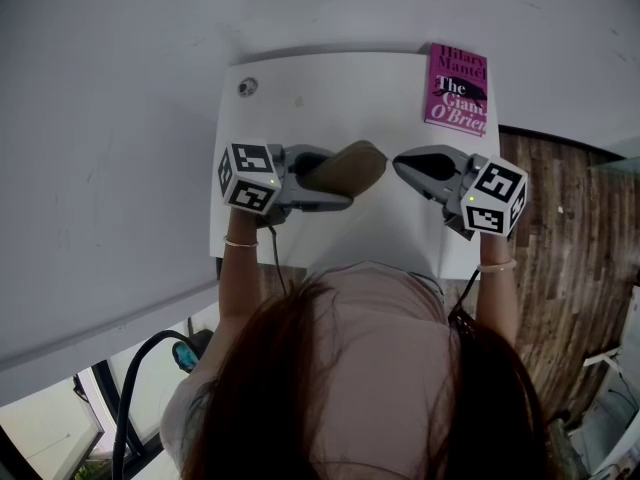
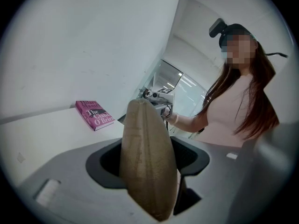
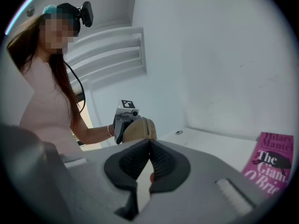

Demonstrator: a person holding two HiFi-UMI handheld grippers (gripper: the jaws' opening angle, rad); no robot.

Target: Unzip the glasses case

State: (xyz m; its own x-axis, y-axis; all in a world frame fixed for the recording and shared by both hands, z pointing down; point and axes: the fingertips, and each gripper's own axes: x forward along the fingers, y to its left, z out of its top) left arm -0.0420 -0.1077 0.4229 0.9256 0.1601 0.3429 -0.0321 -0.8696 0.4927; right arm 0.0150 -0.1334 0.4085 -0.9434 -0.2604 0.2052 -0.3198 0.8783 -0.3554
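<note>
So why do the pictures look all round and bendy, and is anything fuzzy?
Left gripper view: wide lens, black corners, and the glasses case sits so close it looks huge and a bit soft. Right gripper view: same round frame; the pink book is cut off at the edge. Head view: the white table has curved edges; light is even.

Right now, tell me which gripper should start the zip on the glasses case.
Right. The left gripper is clamped around the glasses case, steadying it. The right gripper is shut on nothing and points at the case's free end across a gap, so it is likely the free one.
</note>
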